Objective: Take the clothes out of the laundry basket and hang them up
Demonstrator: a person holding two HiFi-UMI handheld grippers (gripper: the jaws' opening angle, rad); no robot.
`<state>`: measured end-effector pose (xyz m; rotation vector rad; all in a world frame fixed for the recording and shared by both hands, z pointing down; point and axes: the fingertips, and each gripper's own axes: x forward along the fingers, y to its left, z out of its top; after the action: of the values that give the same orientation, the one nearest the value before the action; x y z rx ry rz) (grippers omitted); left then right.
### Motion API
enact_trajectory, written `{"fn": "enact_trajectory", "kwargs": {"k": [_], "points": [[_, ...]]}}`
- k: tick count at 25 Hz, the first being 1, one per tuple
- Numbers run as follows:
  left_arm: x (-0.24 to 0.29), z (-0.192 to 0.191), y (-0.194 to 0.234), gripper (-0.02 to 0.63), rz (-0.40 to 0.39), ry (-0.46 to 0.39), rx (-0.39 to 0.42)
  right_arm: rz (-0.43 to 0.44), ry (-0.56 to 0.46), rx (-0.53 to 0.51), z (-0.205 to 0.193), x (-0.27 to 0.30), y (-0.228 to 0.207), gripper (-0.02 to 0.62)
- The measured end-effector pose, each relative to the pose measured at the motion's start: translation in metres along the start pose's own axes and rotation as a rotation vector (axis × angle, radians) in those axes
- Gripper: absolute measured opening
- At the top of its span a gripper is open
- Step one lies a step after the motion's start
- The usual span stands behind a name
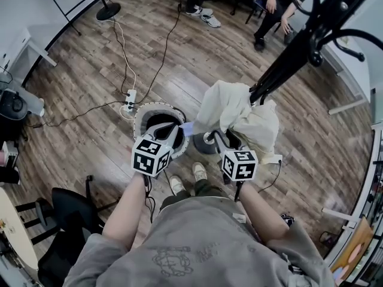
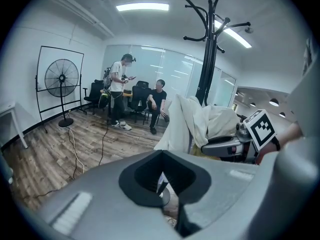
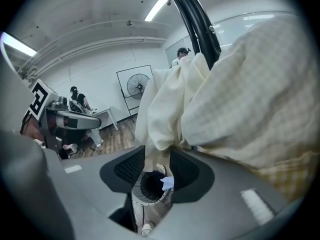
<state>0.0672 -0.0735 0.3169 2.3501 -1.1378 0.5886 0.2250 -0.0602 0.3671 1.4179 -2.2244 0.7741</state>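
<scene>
From where I stand, the first part of the job looks done. A cream garment (image 1: 236, 112) is draped over the arms of the black coat stand (image 1: 299, 46), at about one o'clock from the person, and it bunches down to the height of the grippers. I can't tell whether that is one piece or two. A yellowish checked stretch shows low in the right gripper view, but it may belong to the same cloth.

The right gripper (image 1: 226, 137) is tucked right under the hanging cloth. Its fingers (image 3: 131, 166) are spread, and a fold of the cream cloth dips to the top of the gap between them without being pinched. To my eye the stand is carrying the garment, not the gripper.

The left gripper (image 1: 170, 131) sits over the laundry basket (image 1: 143, 113). The basket stands on the wooden floor (image 1: 197, 58) at about eleven o'clock, just ahead of the person's shoes. Its fingers (image 2: 145, 176) are pressed all but together, with only a thin sliver between them and nothing I can make out held there.

The rest of the task lies in the basket. Its inside is dark, so I can't say how many clothes are left. A small pale-blue scrap (image 1: 187, 128) shows at the basket's three o'clock rim. If it is clothing, it looks like the next thing to lift and hang.
</scene>
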Motion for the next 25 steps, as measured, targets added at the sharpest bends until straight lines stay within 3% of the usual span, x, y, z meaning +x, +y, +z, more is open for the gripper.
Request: {"fn": "enact_trajectory", "kwargs": {"k": [4,8,15,25], "points": [[-0.003,0.000,-0.002,0.002,0.002,-0.004,-0.001,0.085,0.036,0.011,-0.005,-0.002,0.023,0.231],[-0.009,0.002,-0.002,0.002,0.013,-0.016,0.000,0.166,0.016,-0.007,0.005,-0.007,0.048,0.236],[-0.036,0.025,0.006,0.002,0.064,-0.085,0.004,0.279,-0.084,-0.080,0.059,-0.026,0.083,0.203],[-0.105,0.080,0.021,0.002,0.174,-0.248,0.032,0.441,-0.241,-0.217,0.138,-0.056,0.146,0.154]]}}
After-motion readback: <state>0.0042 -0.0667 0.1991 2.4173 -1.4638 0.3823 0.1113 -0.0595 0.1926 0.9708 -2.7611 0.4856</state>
